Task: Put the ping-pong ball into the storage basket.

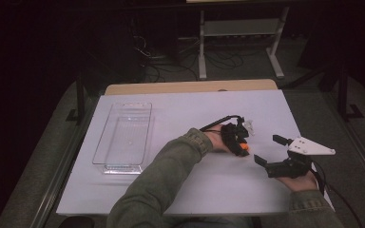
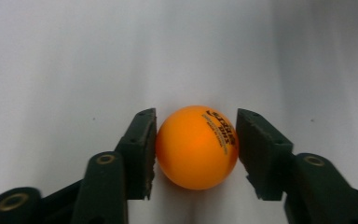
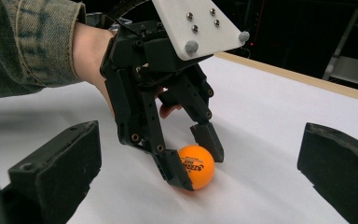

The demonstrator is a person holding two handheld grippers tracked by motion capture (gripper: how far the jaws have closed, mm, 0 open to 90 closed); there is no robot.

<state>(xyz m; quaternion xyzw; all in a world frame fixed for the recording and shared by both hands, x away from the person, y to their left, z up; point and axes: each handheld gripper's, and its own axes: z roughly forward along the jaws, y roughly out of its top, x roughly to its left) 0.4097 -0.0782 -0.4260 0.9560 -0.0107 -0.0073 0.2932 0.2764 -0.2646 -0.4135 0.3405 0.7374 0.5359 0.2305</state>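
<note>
An orange ping-pong ball with black print rests on the white table, right of centre. My left gripper reaches down over it, and both pads press against the ball's sides. The right gripper view shows the same ball pinched between those two black fingers. My right gripper hovers just to the right of the ball, pointing at it, open wide with nothing between its fingers.
A clear plastic tray lies on the left half of the table with nothing visible inside. A sleeved forearm crosses the table's front middle. Beyond the far wooden edge stand a white shelf frame and cables on the floor.
</note>
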